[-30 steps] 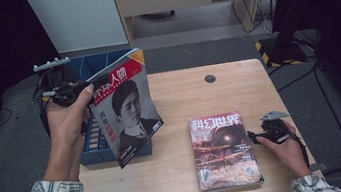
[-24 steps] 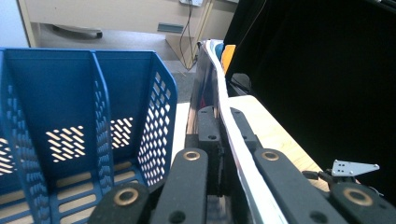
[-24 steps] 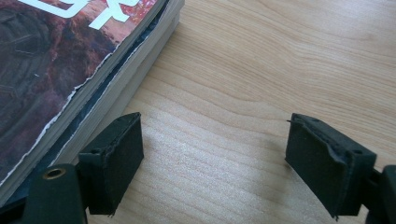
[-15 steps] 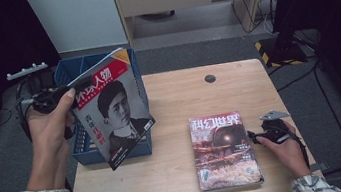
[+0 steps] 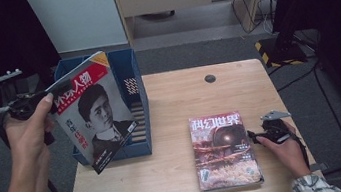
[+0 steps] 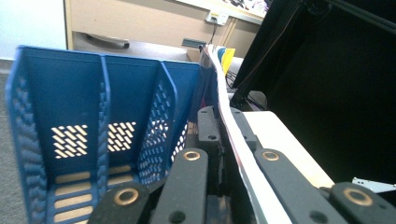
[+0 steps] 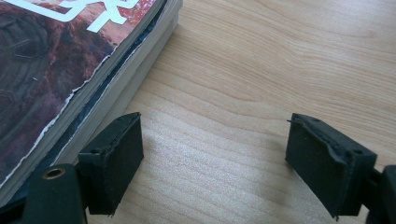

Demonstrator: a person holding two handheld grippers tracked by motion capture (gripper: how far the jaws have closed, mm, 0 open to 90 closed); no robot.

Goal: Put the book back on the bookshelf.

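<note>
Above blue file rack (image 5: 136, 112): left gripper (image 5: 20, 104) fingers clamp portrait magazine (image 5: 95, 114) | right gripper (image 5: 260, 136) fingers apart, empty

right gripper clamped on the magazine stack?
No, the right gripper stands open over bare table, beside the magazine stack.

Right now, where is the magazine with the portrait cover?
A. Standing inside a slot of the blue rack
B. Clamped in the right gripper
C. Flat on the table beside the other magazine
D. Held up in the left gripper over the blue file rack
D: the left gripper is shut on the portrait magazine, which hangs tilted in front of the blue file rack, not in a slot.
</note>
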